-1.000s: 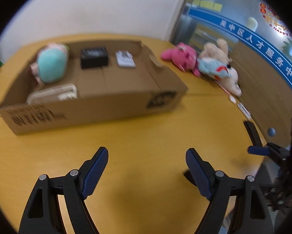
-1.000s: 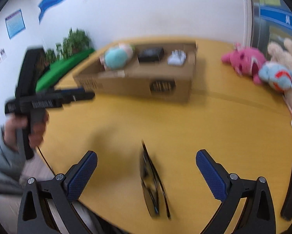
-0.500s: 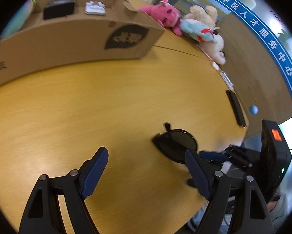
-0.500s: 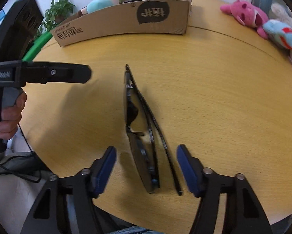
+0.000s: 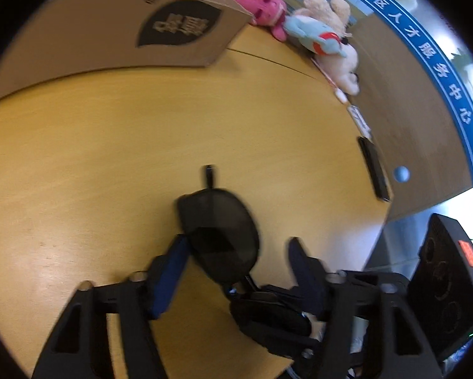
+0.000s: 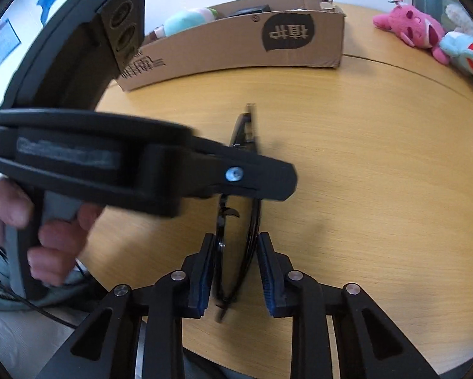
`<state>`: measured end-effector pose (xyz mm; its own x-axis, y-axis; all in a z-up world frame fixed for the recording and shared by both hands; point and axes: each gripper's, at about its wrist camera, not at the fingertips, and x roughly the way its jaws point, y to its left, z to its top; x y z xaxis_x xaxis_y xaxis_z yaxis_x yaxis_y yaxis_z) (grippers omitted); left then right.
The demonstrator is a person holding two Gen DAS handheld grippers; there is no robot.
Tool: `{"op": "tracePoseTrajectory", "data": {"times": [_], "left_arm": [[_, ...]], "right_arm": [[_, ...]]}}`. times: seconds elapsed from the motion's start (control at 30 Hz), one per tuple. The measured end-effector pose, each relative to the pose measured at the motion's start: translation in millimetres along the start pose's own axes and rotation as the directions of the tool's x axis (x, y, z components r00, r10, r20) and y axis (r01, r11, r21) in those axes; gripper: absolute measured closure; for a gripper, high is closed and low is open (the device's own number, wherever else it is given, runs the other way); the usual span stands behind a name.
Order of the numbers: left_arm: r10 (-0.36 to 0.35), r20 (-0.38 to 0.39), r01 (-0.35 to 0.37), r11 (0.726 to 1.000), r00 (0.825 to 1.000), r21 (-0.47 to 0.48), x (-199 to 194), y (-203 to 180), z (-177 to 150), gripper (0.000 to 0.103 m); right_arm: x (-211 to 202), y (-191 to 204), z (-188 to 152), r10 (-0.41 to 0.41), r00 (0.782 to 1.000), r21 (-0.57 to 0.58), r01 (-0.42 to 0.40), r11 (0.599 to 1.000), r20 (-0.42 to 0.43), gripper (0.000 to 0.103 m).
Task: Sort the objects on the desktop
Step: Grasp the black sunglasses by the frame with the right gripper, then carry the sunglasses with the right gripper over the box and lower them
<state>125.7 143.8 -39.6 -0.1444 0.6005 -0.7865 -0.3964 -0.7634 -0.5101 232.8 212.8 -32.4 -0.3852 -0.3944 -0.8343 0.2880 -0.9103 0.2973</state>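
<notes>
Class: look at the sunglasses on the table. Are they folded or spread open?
Folded. In the right wrist view the sunglasses stand on edge, their temple arms lying close along the lenses rather than sticking out.

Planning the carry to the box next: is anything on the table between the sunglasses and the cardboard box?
Nothing visible. The sunglasses sit between the closing jaws of both the right gripper and left gripper, and only bare table lies up to the cardboard box. The plush toys lie off to the side.

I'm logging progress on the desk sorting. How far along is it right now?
Done: the cardboard box already holds a teal plush and a dark item. In hand: both the right gripper and the left gripper are closing around the black sunglasses, not yet lifted. Left: the sunglasses, and the plush toys on the table.
</notes>
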Motion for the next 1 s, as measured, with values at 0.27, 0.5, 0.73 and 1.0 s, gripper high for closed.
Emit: {"op": "tracePoseTrajectory", "data": {"times": [0.27, 0.5, 0.73, 1.0], "left_arm": [[0.070, 0.054, -0.070, 0.998, 0.996, -0.004, -14.9, 5.9, 2.0, 0.073], [0.100, 0.120, -0.101, 0.995, 0.988, -0.004, -37.3, 3.7, 18.2, 0.073], [0.149, 0.246, -0.162, 0.986, 0.958, 0.033, -83.2, -7.8, 44.2, 0.073], [0.181, 0.381, -0.236, 0.966, 0.906, 0.102, -138.0, -16.4, 94.6, 0.073]], "right_arm": [[-6.2, -4.4, 9.3, 0.077, 0.996, 0.067, -0.079, 0.995, 0.039, 0.076], [-19.3, 7.3, 23.6, 0.101, 0.992, 0.040, -0.104, 0.994, 0.079, 0.076], [-42.9, 31.4, 61.4, 0.122, 0.979, -0.034, -0.118, 0.992, 0.161, 0.076], [-52.5, 50.8, 137.5, 0.142, 0.950, -0.116, -0.114, 0.987, 0.278, 0.075]]}}
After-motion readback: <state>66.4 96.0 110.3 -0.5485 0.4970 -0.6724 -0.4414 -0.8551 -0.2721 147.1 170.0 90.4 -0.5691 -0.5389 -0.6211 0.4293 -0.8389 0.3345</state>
